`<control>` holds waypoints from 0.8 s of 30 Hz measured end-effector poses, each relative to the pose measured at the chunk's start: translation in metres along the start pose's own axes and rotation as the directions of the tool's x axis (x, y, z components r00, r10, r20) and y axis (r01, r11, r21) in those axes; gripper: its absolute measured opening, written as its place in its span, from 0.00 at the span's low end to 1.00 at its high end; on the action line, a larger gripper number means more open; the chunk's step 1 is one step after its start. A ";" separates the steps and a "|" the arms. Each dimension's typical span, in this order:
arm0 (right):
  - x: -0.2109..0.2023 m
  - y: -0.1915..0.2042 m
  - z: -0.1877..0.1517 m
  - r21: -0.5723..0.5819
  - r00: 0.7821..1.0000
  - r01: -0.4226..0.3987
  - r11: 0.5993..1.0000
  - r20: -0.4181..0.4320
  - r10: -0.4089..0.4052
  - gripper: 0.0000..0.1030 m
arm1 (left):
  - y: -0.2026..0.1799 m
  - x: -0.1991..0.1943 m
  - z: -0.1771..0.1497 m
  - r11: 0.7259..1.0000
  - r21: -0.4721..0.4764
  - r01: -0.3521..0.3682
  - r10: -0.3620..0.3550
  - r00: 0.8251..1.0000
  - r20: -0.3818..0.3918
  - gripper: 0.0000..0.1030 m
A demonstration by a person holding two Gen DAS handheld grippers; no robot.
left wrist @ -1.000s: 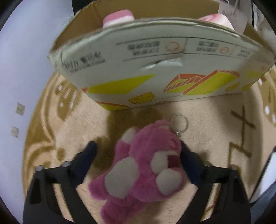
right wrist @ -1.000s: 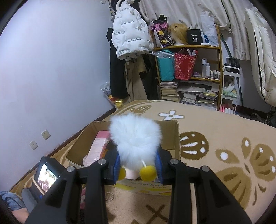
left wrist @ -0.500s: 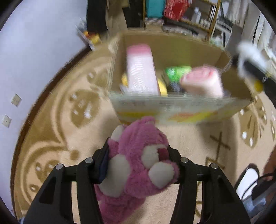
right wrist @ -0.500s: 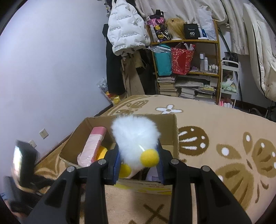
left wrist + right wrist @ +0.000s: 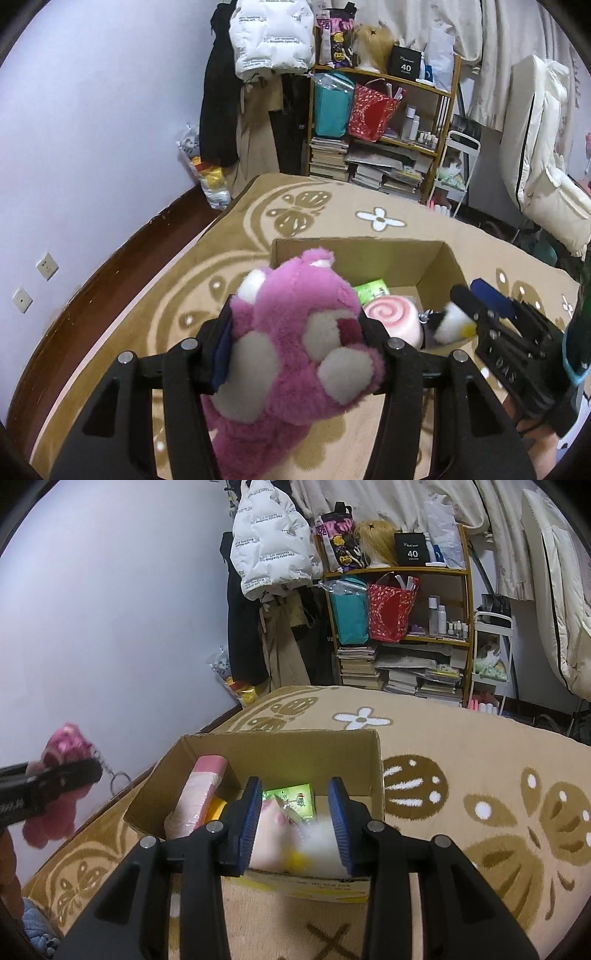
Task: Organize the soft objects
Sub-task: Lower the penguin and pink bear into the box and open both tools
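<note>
Dim, even indoor light, strong fisheye bending with dark corners, motion blur on the white plush [image 5: 317, 840]

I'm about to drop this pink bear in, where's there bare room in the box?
The cardboard box is bare at its far right, between the green packet and right wall. Left and near side are crowded: pink roll, swirl cushion, white plush.

The cardboard box [image 5: 373, 760] sits on the rug [image 5: 480, 775], with the bookshelf [image 5: 399, 627] behind it. In the box, the swirl-roll plush [image 5: 393, 317] lies before the green packet [image 5: 291, 797].
</note>
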State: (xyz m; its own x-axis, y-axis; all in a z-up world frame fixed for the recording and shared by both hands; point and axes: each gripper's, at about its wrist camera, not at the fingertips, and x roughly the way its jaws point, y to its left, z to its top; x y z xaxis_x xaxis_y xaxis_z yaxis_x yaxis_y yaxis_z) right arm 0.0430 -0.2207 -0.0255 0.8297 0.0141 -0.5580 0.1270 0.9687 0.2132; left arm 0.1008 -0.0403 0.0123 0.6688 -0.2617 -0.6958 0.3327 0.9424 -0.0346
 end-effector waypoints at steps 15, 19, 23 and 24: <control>-0.001 0.000 0.001 -0.006 1.000 0.015 1.000 0.009 -0.014 0.61 | -0.038 0.043 0.007 0.995 0.092 -0.037 0.037 0.999 0.011 0.59; -0.005 -0.002 0.003 0.007 0.999 0.024 1.000 0.040 -0.024 0.70 | -0.029 0.046 0.007 0.998 0.039 -0.041 0.041 0.999 0.013 0.73; -0.004 -0.005 0.003 0.014 0.999 0.029 0.999 0.031 -0.029 0.80 | -0.018 0.048 0.004 1.000 0.000 -0.023 0.023 1.000 0.010 0.81; -0.005 -0.005 0.002 0.017 0.999 0.028 0.999 0.031 -0.028 0.82 | -0.016 0.047 0.003 0.999 0.001 -0.036 0.036 0.999 0.011 0.86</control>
State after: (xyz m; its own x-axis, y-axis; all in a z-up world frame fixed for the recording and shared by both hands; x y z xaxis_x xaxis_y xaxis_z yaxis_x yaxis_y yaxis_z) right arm 0.0392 -0.2261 -0.0226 0.8423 -0.0209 -0.5387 0.1591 0.9644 0.2113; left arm 0.1290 -0.0684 -0.0176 0.6876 -0.2300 -0.6887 0.3092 0.9510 -0.0089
